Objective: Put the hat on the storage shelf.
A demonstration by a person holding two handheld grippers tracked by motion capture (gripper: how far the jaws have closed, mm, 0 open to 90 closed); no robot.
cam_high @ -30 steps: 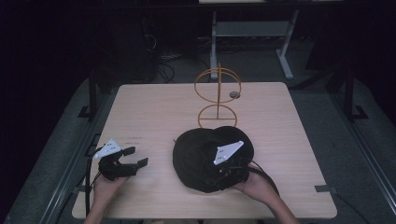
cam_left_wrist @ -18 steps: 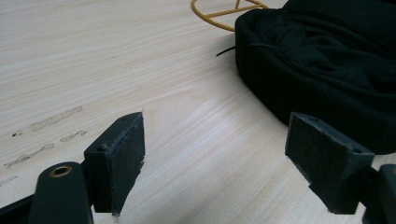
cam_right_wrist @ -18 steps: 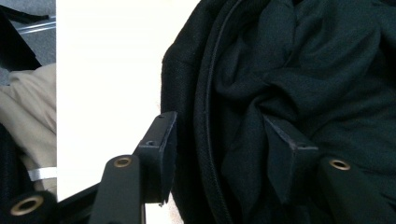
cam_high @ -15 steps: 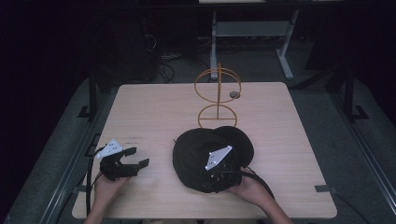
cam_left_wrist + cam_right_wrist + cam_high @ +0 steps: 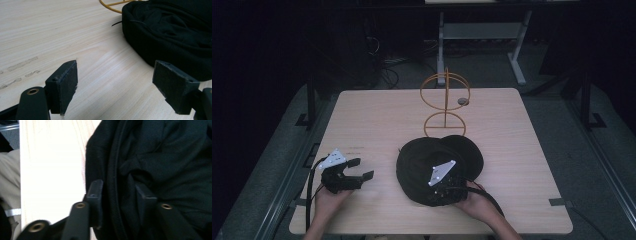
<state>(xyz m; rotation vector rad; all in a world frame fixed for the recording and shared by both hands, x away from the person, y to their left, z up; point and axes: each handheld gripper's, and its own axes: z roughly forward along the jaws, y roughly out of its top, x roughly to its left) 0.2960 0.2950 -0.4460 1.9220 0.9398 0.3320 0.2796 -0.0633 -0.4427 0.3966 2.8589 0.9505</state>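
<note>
Well, worktop: a pale wooden worktop [image 5: 377, 115] under a dim room, with dark floor and metal frame legs around it.
Black cloth: a rumpled black fabric bundle [image 5: 432, 160] lies on the near right half of the worktop, roughly round, with a flatter lobe sticking out toward the far right; in the left gripper view its thick folded edge [image 5: 175, 37] sits flat on the wood.
Orange stand: an orange wire stand [image 5: 445, 102], made of a ring on a post over a ring base, is upright just behind the cloth, its base touching or nearly touching the cloth's far edge.
Small dark disc: a small dark round object [image 5: 463, 101] rests on the wood just right of the stand's upper ring; too small to tell what it is.
Left tool: the left tool [image 5: 357, 170] is held low over the near left of the worktop, well apart from the cloth, jaws spread wide and released with bare wood between them [image 5: 115, 82].
Right tool: the right tool [image 5: 447, 192] sits at the cloth's near edge, its jaws part way closed with a seam or fold of the black fabric between them [image 5: 120, 195]; whether they truly pinch it I cannot tell.
Hands: a hand [image 5: 329, 200] grips the left tool from below, another hand [image 5: 477, 200] the right one.
</note>
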